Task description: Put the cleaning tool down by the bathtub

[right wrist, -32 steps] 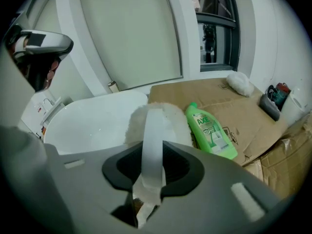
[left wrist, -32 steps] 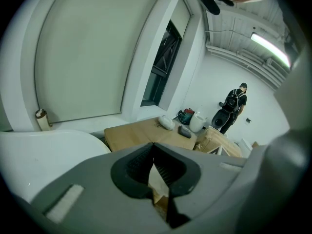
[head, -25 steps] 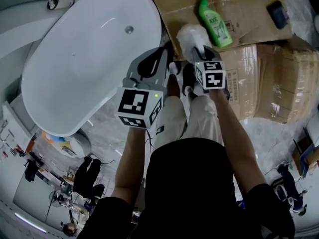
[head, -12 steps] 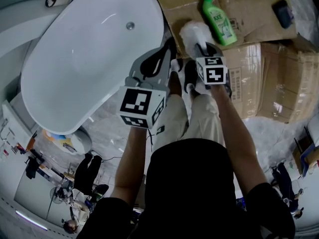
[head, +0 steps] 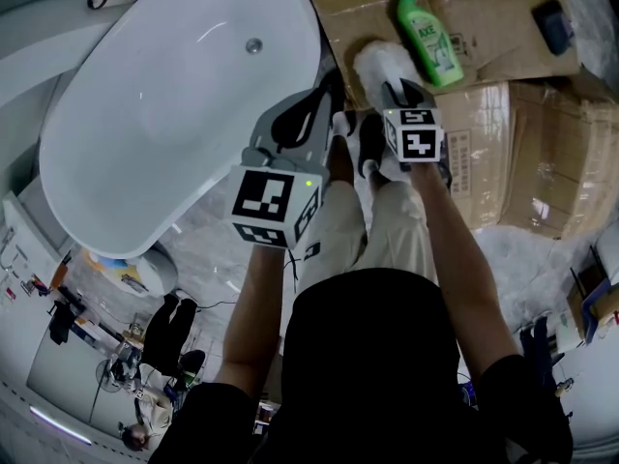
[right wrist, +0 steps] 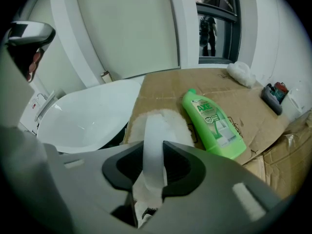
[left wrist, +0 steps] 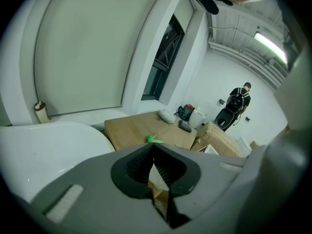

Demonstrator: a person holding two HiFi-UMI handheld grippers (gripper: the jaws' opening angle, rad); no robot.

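Note:
The cleaning tool is a white fluffy pad (head: 375, 63) with a flat white handle (right wrist: 152, 143). My right gripper (head: 397, 93) is shut on that handle, and the pad (right wrist: 168, 123) rests on brown cardboard just right of the white bathtub (head: 164, 114). In the right gripper view the tub's rim (right wrist: 87, 118) lies to the left of the pad. My left gripper (head: 324, 93) hovers beside the tub's right rim, jaws shut with nothing between them (left wrist: 155, 161). A green detergent bottle (head: 427, 35) lies on the cardboard to the right of the pad.
Flattened cardboard (head: 474, 3) and cardboard boxes (head: 542, 162) cover the floor right of the tub. A dark small object (head: 548, 27) and a white bundle (right wrist: 240, 72) lie at the far edge. A person (left wrist: 239, 99) stands far off across the room. My legs are below the grippers.

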